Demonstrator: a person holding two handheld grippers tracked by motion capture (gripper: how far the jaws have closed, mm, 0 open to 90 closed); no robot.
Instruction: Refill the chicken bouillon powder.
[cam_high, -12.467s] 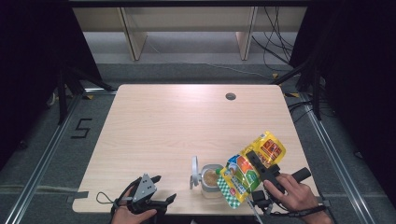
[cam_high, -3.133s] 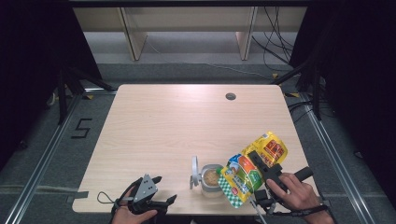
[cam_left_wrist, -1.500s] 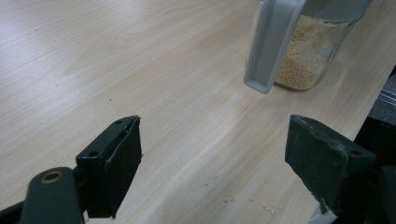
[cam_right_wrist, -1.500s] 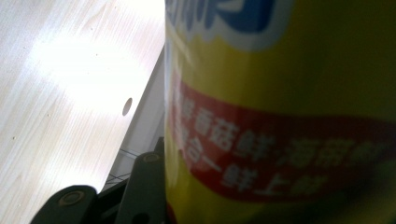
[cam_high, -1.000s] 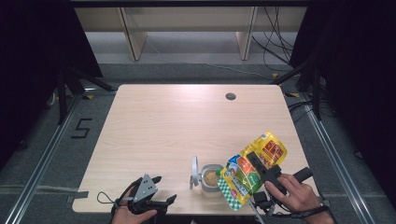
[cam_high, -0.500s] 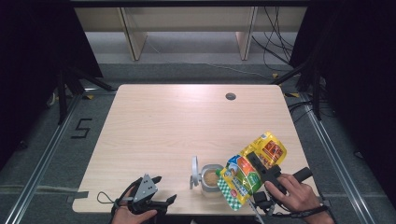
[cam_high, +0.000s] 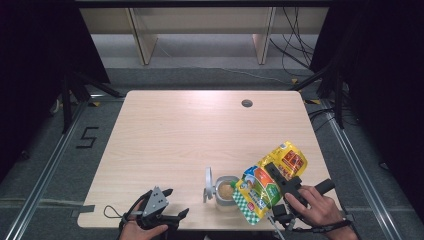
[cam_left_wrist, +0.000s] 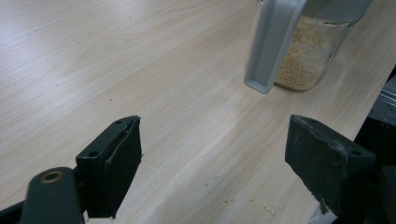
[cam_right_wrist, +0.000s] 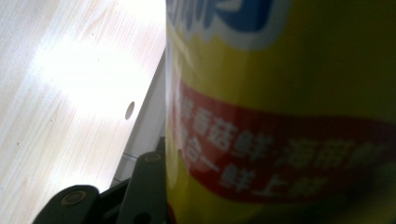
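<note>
Currently under inspection: pouring of grain from a pouch into a jar, near the table's front edge.

Work surface: light wooden table (cam_high: 170, 140), round cable hole (cam_high: 246, 103) near the far right corner.

Pouch: yellow printed refill pouch (cam_high: 267, 180), tilted, lower end over the jar's mouth, upper end raised toward the right edge; close up in the right gripper view as yellow film with a red band (cam_right_wrist: 280, 116).

Jar: clear glass jar (cam_high: 226, 191) with a hinged grey lid (cam_high: 207, 184) standing open on its left side, near the front edge, right of centre; partly filled with pale grain (cam_left_wrist: 303, 56).

Right gripper (cam_high: 282, 182): clenched on the pouch, jaws pressed against its sides; hand (cam_high: 315, 207) behind it at the front right corner.

Left gripper (cam_left_wrist: 215, 163): released, jaws wide apart, nothing between them; resting at the front edge toward the left corner (cam_high: 160, 210), well apart from the jar, pointed at it.

Stray grain: a few crumbs (cam_left_wrist: 252, 203) on the table between the left jaws.

Risk 1: spill past the rim, caused by a soft pouch mouth wider than the jar opening or too steep a tilt.

Risk 2: jar pushed or tipped, caused by the pouch pressing on an unsteadied jar.

Risk 3: pouch slipping in the grip, caused by smooth film and shifting contents.

Risk 4: overfill, fill level hidden behind the pouch in the high view.
</note>
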